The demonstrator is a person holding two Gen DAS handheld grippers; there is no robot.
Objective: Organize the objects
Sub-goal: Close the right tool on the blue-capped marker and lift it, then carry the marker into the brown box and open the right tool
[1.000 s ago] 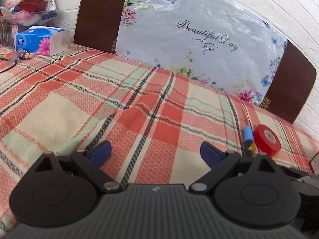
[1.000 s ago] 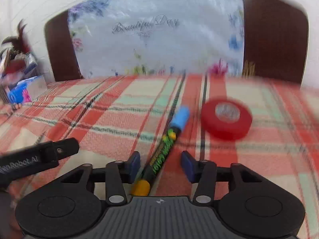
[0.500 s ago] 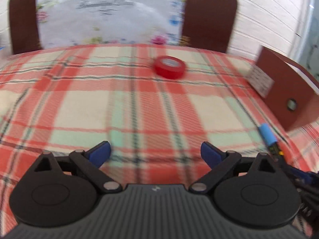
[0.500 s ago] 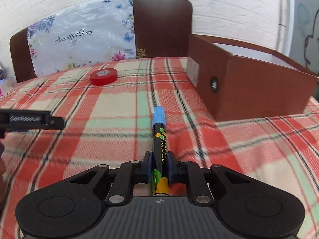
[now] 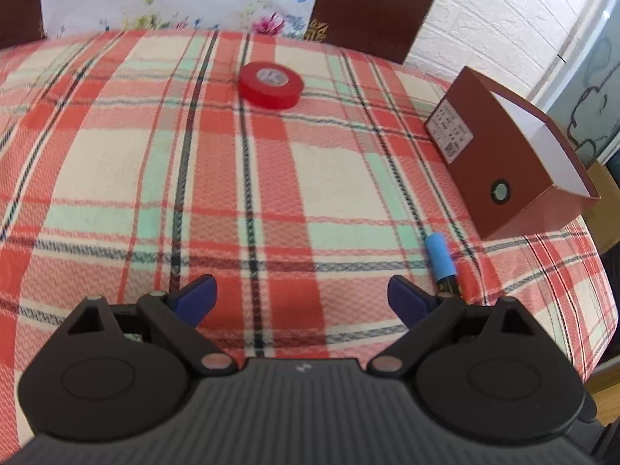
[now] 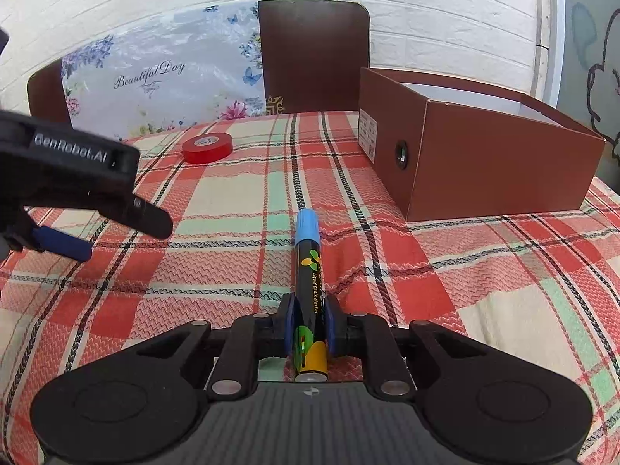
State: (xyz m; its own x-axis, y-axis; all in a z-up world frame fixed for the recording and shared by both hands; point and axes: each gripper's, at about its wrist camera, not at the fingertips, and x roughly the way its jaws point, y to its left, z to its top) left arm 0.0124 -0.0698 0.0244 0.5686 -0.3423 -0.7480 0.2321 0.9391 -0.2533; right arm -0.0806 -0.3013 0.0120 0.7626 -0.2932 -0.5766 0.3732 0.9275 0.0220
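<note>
My right gripper is shut on a black chalk marker with a blue cap, which points forward above the plaid tablecloth. The marker's blue cap also shows at the right in the left wrist view. A red tape roll lies flat on the cloth farther back. An open brown cardboard box stands to the right. My left gripper hangs open over the cloth with nothing between its fingers; it appears at the left edge of the right wrist view, its fingertip near the cloth.
The table carries a red, cream and green plaid cloth. Two dark brown chair backs stand behind it, with a flowered plastic bag draped between them. A white brick wall lies behind. The table's right edge drops off past the box.
My right gripper closed on the marker and swung right with it toward the box. My left gripper swung right too, so the tape roll and box came into its view.
</note>
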